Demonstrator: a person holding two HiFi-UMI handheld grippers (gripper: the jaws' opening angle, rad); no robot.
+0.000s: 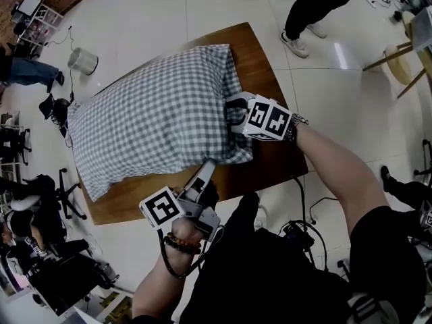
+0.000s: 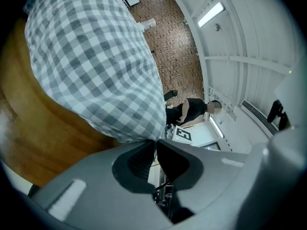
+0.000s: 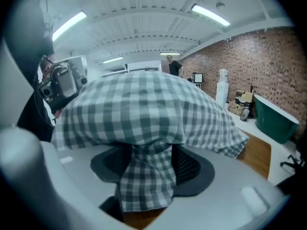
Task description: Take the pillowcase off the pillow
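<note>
Checked pillowcase (image 1: 155, 113) was still on the pillow, lying across the wooden table (image 1: 264, 66), open end toward the wearer. Left gripper (image 1: 208, 164) was pinched nearly closed on the near hem. Right gripper (image 1: 233, 112) had its jaws fairly wide around a hanging fold (image 3: 144, 176), which looked loose, not clamped.

Judgement: the right should close on cloth only, not the filling. Then both should pull the hem toward the near table edge, keeping it low so the pillow slides out.

Bare wood only showed right of the pillow. The pillow's left corner overhung the table edge. Standing person (image 1: 312, 9) was beyond the far side, well apart.
</note>
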